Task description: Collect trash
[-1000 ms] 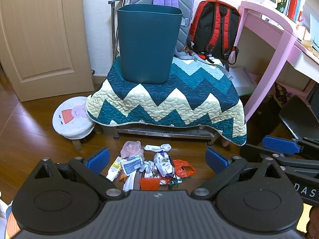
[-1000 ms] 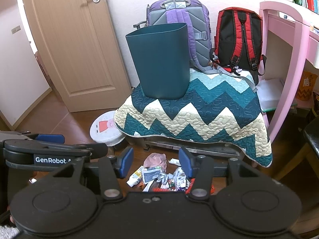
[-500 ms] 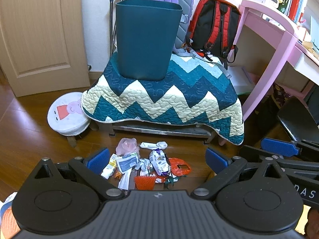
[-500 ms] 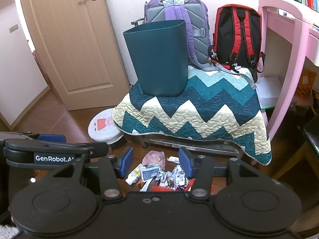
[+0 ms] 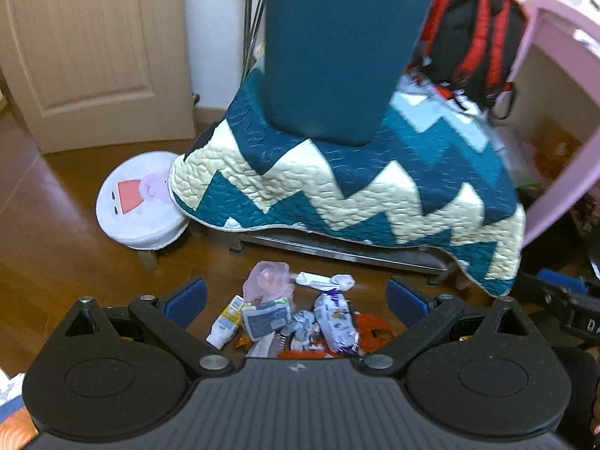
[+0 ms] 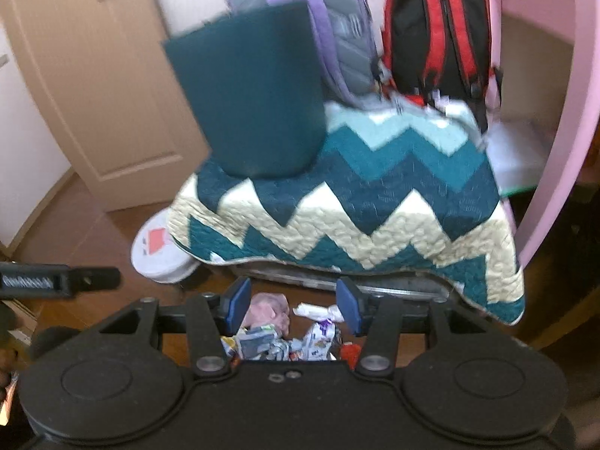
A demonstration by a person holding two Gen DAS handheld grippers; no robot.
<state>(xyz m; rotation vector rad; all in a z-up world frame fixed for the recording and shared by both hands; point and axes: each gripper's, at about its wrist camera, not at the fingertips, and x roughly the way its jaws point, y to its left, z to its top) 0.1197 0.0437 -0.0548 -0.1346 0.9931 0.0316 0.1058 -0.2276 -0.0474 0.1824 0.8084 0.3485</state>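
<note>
While the trash pile [image 5: 296, 318] lies untouched on the floor just ahead of both empty, spread-fingered tools, left gripper [image 5: 296, 298] and right gripper [image 6: 294, 302], the teal bin [image 5: 333, 48] waits farther ahead, so collecting seems unstarted.

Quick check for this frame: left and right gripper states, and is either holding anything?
Left gripper: open, holding nothing, above the trash pile on the floor.
Right gripper: open, holding nothing, also above the pile.
</note>
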